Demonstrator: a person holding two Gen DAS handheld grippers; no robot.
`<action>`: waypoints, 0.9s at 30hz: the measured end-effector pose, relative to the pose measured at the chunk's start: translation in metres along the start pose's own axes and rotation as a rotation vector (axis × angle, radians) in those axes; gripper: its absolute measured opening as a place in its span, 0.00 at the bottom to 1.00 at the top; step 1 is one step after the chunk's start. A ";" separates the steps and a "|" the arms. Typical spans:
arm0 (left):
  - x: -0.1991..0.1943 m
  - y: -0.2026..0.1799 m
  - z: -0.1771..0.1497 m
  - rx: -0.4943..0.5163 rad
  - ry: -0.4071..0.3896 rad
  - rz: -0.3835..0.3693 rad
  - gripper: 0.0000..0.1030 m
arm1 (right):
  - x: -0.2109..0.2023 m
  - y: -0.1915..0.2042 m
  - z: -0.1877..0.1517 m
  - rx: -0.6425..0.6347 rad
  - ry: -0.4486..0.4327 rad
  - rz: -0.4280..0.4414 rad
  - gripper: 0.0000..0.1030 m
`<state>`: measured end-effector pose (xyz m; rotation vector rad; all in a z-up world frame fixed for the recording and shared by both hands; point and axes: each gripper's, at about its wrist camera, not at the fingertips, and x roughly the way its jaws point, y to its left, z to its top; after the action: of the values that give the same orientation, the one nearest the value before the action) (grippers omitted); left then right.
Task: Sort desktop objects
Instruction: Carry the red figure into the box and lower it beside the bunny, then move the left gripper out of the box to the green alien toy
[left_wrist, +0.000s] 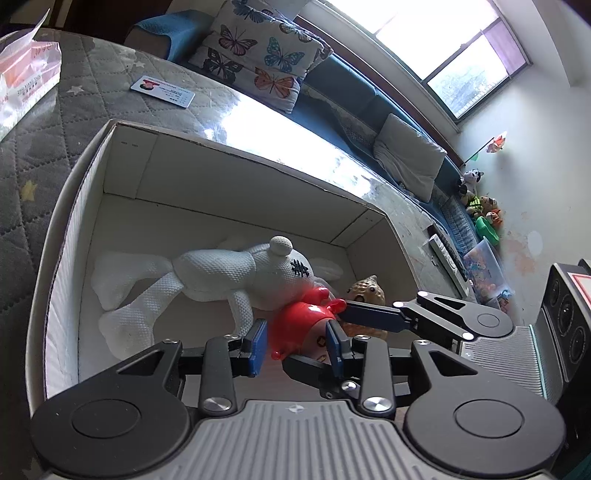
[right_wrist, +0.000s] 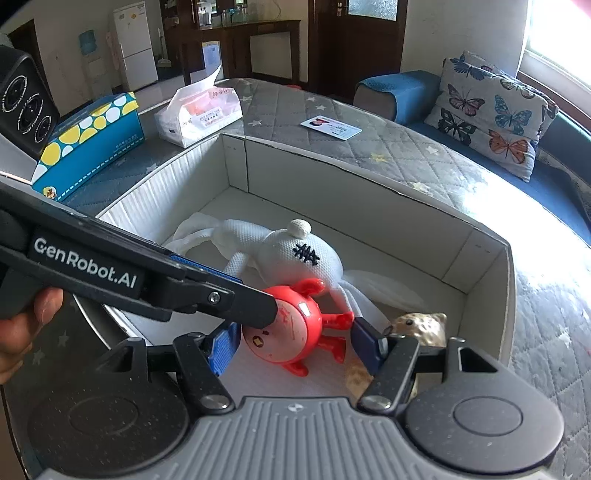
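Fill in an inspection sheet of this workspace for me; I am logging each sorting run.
Surface: grey quilted star-print table cover, glare at the window side.
Job's things: open white box holds a white plush doll, a red round toy and a golden-brown toy.
Clutter: card, tissue pack, blue dotted box on the cover outside the box.
Grippers: left claw straddles the red toy; right claw open around it.
Cables: nothing seen.
Surroundings: blue sofa, butterfly pillow, window, fridge.
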<state>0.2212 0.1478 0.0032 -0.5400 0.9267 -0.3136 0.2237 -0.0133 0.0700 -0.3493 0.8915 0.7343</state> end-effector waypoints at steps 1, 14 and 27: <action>-0.001 0.000 -0.001 0.002 -0.003 0.000 0.35 | -0.002 0.000 -0.001 0.003 -0.006 0.001 0.66; -0.037 -0.030 -0.013 0.086 -0.093 0.010 0.35 | -0.047 0.011 -0.016 -0.005 -0.122 -0.031 0.77; -0.060 -0.072 -0.048 0.199 -0.135 0.026 0.35 | -0.114 0.027 -0.072 0.031 -0.292 -0.099 0.88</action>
<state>0.1460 0.1022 0.0613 -0.3611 0.7611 -0.3379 0.1164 -0.0837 0.1195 -0.2493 0.6051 0.6596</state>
